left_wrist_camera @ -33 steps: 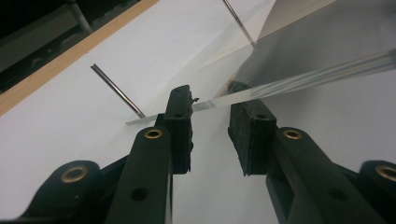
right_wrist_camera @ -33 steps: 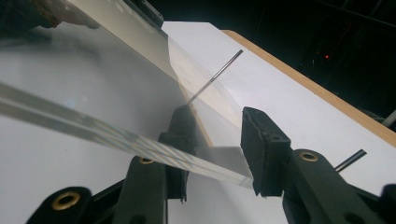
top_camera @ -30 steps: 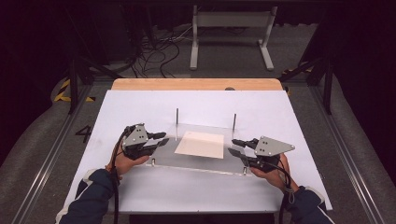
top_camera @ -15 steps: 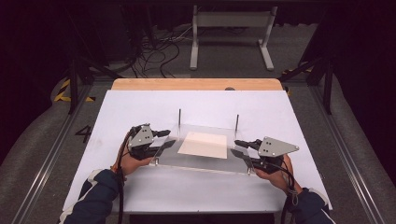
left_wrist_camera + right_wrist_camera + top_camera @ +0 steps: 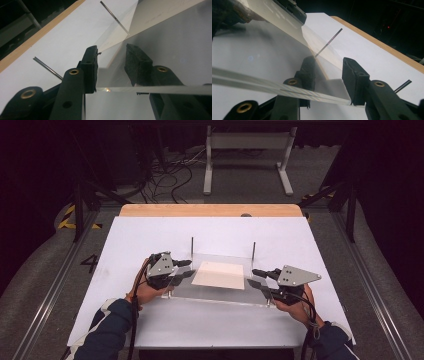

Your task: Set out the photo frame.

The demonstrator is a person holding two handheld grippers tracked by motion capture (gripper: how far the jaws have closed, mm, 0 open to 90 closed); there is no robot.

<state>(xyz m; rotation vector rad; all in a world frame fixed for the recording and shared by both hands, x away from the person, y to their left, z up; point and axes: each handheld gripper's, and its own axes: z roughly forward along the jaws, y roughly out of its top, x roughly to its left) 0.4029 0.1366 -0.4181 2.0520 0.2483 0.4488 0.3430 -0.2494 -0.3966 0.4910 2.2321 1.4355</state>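
Two grippers at the ends of a clear plate, centre of the high view.

The left gripper (image 5: 183, 272) straddles the clear plate's (image 5: 220, 292) left edge; its jaws have just been closing and stand apart. The right gripper (image 5: 256, 277) has its jaws over the right edge, grip uncertain. A cream sheet (image 5: 219, 275) lies on the plate on the white table (image 5: 150, 235), between two thin rods (image 5: 192, 249).

A clear plate (image 5: 220, 292) lies on the sheet (image 5: 150, 235) covering the table (image 5: 210, 210), near its front edge. A card (image 5: 220, 275) rests on the plate's middle. Two thin rods (image 5: 192, 247) stand upright at the plate's rear corners. The left gripper (image 5: 186, 270) sits at the plate's left end, the right gripper (image 5: 255, 277) at its right end.
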